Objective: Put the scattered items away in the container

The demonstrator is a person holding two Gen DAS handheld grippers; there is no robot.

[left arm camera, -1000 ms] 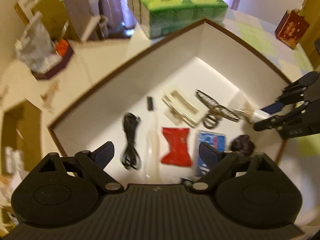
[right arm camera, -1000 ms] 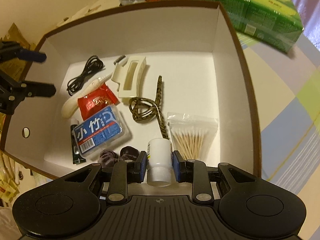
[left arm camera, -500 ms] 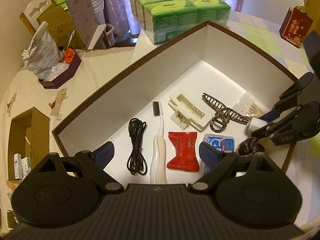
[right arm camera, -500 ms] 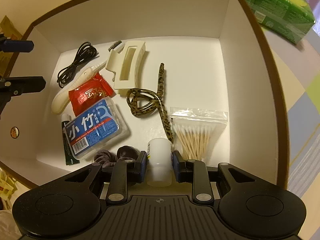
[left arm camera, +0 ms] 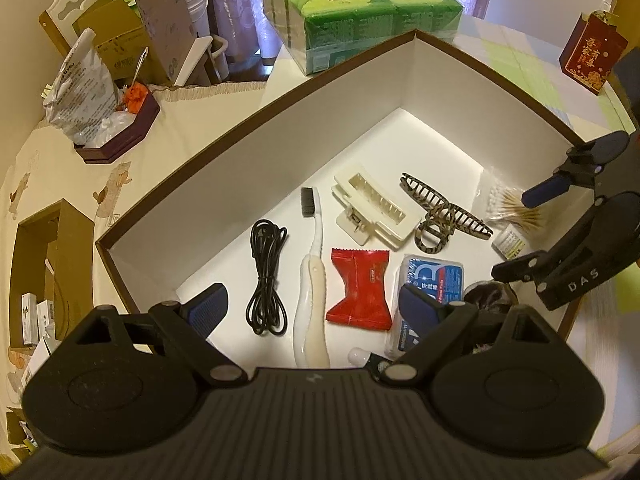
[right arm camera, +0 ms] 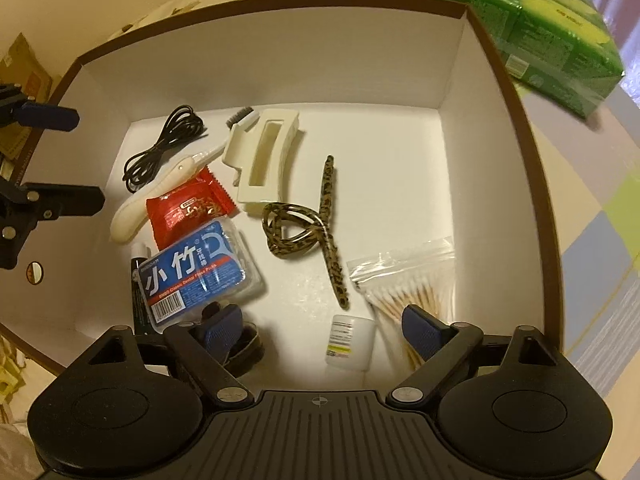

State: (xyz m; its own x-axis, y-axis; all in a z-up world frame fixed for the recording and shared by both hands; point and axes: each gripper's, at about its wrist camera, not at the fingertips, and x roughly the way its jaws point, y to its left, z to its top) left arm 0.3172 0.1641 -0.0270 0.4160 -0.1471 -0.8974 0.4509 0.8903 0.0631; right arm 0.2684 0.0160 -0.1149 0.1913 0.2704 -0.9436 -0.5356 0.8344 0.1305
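The right gripper (right arm camera: 322, 330) has just spread its fingers wide and let go of the small white bottle (right arm camera: 350, 343), which now lies on the container (right arm camera: 452, 80) floor directly between them, touching the cotton swab bag (right arm camera: 412, 280) to its right; that item looks stowed. The left gripper (left arm camera: 310, 306) hovers wide open and empty above the toothbrush (left arm camera: 312, 288) and red sachet (left arm camera: 360, 288). Ahead lie two hair clips; nothing blocks withdrawal.
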